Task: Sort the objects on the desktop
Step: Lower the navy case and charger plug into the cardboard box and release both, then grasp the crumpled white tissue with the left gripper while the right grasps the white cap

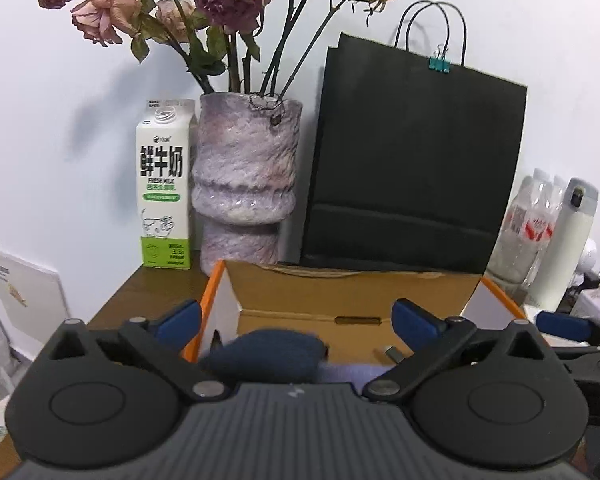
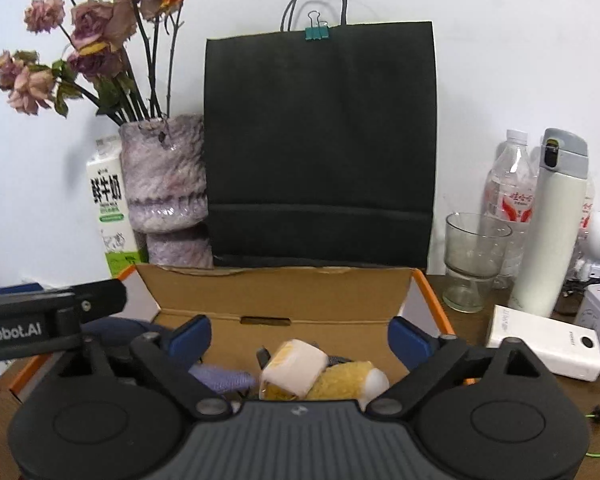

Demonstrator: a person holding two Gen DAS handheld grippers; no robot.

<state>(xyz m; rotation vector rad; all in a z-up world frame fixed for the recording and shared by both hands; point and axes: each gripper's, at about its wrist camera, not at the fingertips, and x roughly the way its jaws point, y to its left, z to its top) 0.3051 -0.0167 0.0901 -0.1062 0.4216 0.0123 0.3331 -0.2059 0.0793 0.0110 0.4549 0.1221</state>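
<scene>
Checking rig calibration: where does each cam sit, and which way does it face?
Left wrist: on the left tool, looking forward over the cardboard box at the vase and black bag; its own open blue fingers show.
Right wrist: on the right tool, facing the black bag squarely; own open fingers and the left tool's body show.
Shared: box, bag, vase, milk carton.

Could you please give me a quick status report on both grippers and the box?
Left gripper and right gripper open, empty, over the open cardboard box with orange edges. Yellow-white packets inside. Nothing blocking.
</scene>
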